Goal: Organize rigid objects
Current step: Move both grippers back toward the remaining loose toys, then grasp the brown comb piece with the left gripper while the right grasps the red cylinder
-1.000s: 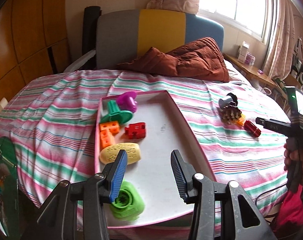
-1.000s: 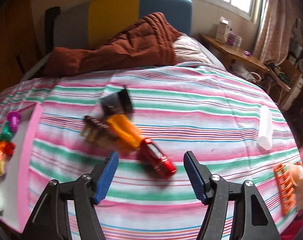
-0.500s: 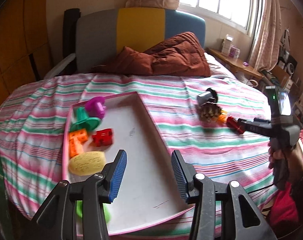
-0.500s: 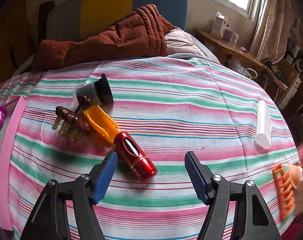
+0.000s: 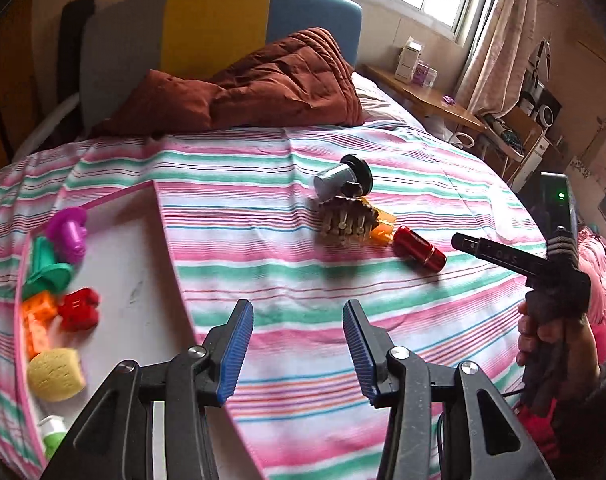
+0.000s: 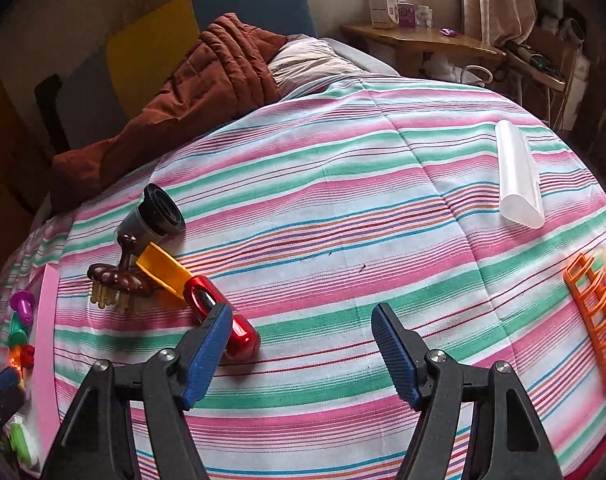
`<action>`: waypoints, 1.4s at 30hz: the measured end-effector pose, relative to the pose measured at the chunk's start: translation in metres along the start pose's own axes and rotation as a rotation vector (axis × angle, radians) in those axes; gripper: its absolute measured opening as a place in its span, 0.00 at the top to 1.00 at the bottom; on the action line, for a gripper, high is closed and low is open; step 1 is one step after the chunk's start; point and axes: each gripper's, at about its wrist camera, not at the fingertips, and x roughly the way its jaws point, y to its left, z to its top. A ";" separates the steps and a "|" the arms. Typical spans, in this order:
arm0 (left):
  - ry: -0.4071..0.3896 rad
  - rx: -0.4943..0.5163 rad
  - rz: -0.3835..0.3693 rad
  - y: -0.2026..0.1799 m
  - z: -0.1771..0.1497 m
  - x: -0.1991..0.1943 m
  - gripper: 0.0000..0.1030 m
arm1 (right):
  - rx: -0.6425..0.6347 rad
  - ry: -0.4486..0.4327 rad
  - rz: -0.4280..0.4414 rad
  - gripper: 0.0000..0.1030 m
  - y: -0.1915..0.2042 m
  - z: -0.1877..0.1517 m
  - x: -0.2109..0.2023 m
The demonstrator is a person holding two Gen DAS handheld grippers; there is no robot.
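Red capsule point(image 6: 223, 322): glossy, lying flat, partly behind the right gripper's point(image 6: 299, 354) left finger.
Yellow piece point(image 6: 163, 266): just beyond the capsule.
Brown brush point(image 6: 117, 278): bristles down, farther left.
White tube point(image 6: 517, 180): far right, well apart.

No text, label or number can be read anywhere.

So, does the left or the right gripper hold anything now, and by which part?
Nothing is held. The left gripper is open over the striped sheet. The right gripper is opening, nothing between its fingers; the red cylinder lies beside it.
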 end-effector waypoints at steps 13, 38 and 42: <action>0.013 0.074 0.055 -0.019 0.016 0.028 0.54 | -0.023 -0.001 0.013 0.29 0.005 0.002 -0.002; 0.075 0.159 -0.100 -0.048 0.057 0.099 0.20 | 0.024 0.000 0.032 0.29 -0.006 0.008 0.000; 0.080 0.146 -0.097 -0.047 0.068 0.115 0.20 | 0.022 0.006 0.032 0.29 -0.005 0.008 0.003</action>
